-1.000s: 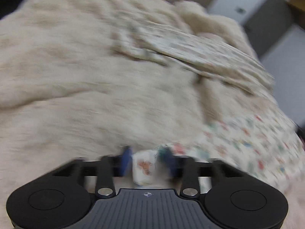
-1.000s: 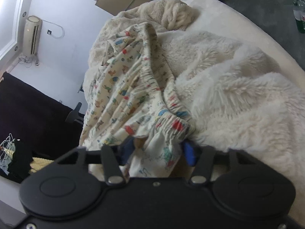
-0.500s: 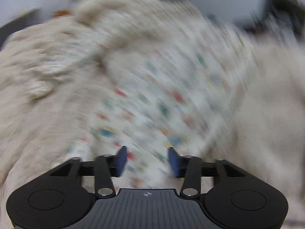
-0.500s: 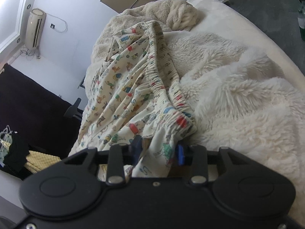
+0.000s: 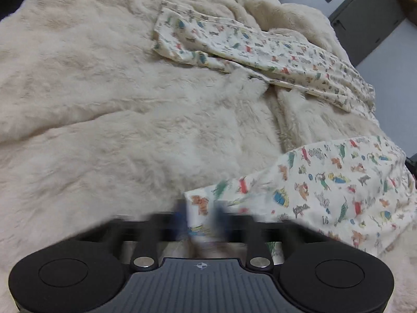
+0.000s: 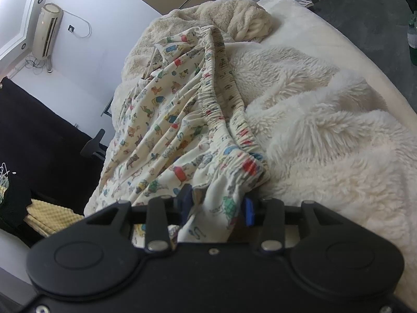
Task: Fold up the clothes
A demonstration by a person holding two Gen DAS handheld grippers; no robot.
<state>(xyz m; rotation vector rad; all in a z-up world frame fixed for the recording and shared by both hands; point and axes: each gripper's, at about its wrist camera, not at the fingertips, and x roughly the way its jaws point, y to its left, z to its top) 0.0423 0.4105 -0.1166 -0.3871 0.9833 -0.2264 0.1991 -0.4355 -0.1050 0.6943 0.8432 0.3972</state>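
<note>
Between the blurred jaws of the left gripper [image 5: 199, 215], which have just been closing, sits a corner of the printed pants [image 5: 325, 190]; the pads press on it. From that corner a hem edge runs right and up. One pant leg [image 5: 260, 52] lies flat farther out, its cuff edge free. Left of the gripper, the fleece blanket [image 5: 104, 104] is open and bare. The right gripper [image 6: 216, 208] clamps the gathered waistband [image 6: 221, 104], bunched cloth between its blue pads. To its right, the blanket rises in thick folds toward the mattress edge [image 6: 338, 41].
</note>
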